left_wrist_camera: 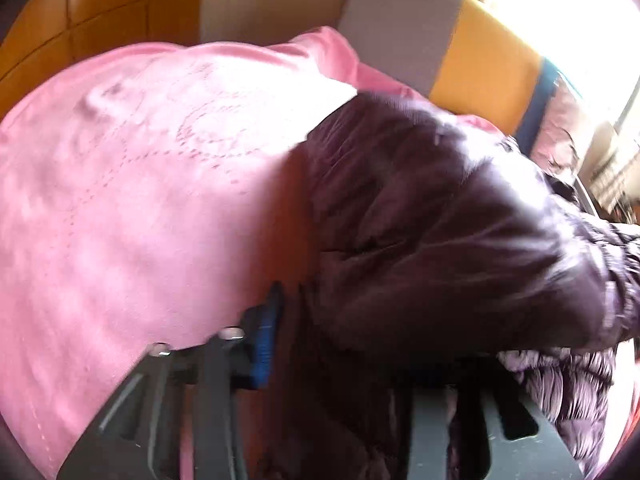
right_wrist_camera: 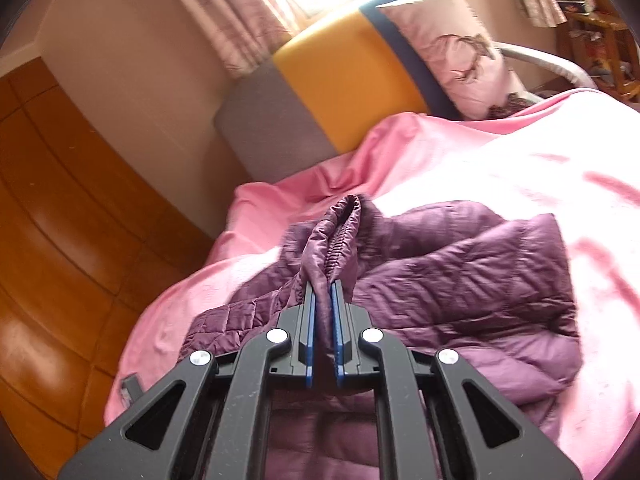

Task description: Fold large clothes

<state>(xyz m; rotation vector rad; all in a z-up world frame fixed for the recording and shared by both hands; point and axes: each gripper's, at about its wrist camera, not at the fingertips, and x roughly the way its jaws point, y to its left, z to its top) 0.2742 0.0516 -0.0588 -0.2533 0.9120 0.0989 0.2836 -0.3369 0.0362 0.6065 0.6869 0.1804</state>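
Right wrist view: right gripper (right_wrist_camera: 323,300) jaws clenched on a cuff (right_wrist_camera: 340,236) of the purple quilted jacket (right_wrist_camera: 460,280), lifting that sleeve end. Jacket lies crumpled on the pink bedsheet (right_wrist_camera: 520,168), near the yellow-grey headboard (right_wrist_camera: 344,68) and a pillow (right_wrist_camera: 452,56). Left wrist view, blurred: left gripper (left_wrist_camera: 340,340) buried in jacket fabric (left_wrist_camera: 440,220); can't tell if it's gripping.

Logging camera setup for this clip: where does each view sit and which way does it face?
Left wrist: on the left gripper, aimed down at the jacket on the pink sheet; only its fingers show.
Right wrist: on the right gripper, facing the headboard; fingers clamp a jacket cuff.
Shared: jacket, sheet, headboard.
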